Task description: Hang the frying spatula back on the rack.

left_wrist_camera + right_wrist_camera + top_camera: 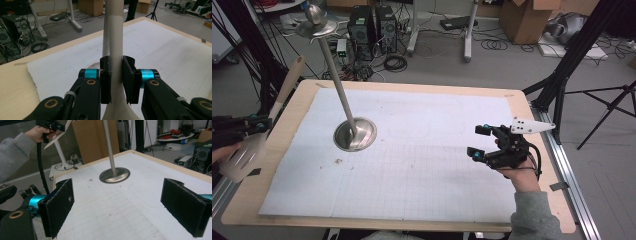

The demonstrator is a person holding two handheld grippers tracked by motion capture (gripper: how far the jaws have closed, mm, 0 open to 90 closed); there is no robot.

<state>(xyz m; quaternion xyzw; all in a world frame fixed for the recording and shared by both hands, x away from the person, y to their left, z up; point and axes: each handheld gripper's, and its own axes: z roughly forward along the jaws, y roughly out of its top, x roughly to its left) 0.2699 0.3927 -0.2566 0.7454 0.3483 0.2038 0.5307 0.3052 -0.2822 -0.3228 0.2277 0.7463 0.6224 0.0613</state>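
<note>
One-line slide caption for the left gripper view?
Left gripper shut on a pale spatula handle, over the white mat with the metal stand behind.

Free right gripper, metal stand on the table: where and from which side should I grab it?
Grip the stand's slim pole just above its round base, probably from the right gripper's side, jaws level. The pole is thin and leans; the base is flat and too wide. The left gripper is busy holding the spatula.
</note>
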